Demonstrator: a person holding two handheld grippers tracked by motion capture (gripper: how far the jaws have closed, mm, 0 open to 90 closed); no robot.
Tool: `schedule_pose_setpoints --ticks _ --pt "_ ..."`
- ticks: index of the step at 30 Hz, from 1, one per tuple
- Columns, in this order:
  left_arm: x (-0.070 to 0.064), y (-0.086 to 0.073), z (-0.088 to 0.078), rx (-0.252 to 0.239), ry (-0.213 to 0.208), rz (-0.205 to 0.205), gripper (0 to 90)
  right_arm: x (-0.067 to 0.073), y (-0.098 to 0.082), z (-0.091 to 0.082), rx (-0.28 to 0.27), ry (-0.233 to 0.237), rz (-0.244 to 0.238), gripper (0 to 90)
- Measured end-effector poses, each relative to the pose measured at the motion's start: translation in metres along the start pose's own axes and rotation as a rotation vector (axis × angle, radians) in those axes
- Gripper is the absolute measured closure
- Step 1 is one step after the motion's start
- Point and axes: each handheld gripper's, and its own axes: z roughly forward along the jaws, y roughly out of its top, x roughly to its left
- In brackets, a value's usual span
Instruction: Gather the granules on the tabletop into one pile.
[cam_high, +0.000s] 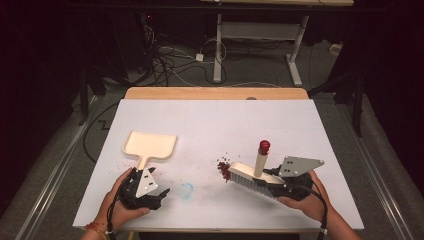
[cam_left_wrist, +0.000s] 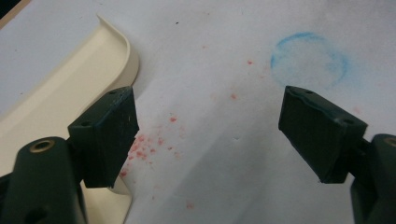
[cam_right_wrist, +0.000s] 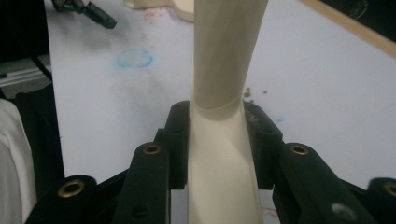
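High view, brush: the right gripper (cam_high: 274, 181) carries a cream hand brush (cam_high: 250, 176) by its handle, which ends in a red knob, bristle edge down on the white bench (cam_high: 210, 120) beside a heap of red crumbs (cam_high: 223, 169).
High view, dustpan: a cream dustpan (cam_high: 150, 145) lies flat towards the left, its handle reaching to the left gripper (cam_high: 159, 196).
Left gripper view, fingers: spread wide with nothing between them; the dustpan's raised rim (cam_left_wrist: 122, 46) runs just behind the left finger (cam_left_wrist: 107, 135), with scattered red specks and a blue ring mark (cam_left_wrist: 309, 58) on the bench.
Right gripper view, fingers: clenched on the brush handle (cam_right_wrist: 224, 93) at its flared base.
Handling, judged: the dustpan looks like light, stiff, smooth plastic; take it by the narrow handle, not the thin rim, or it may tip or slide.
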Motion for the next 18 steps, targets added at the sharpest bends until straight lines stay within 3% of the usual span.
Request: schedule_pose_setpoints --ticks 7,18 --pt "0.000 0.001 0.001 0.006 0.000 0.005 19.1 -0.011 -0.006 -0.022 -0.012 -0.057 0.025 67.3" --pt "0.000 0.000 0.001 0.005 0.006 0.003 19.0 -0.018 -0.018 -0.039 0.051 -0.103 0.031 67.2"
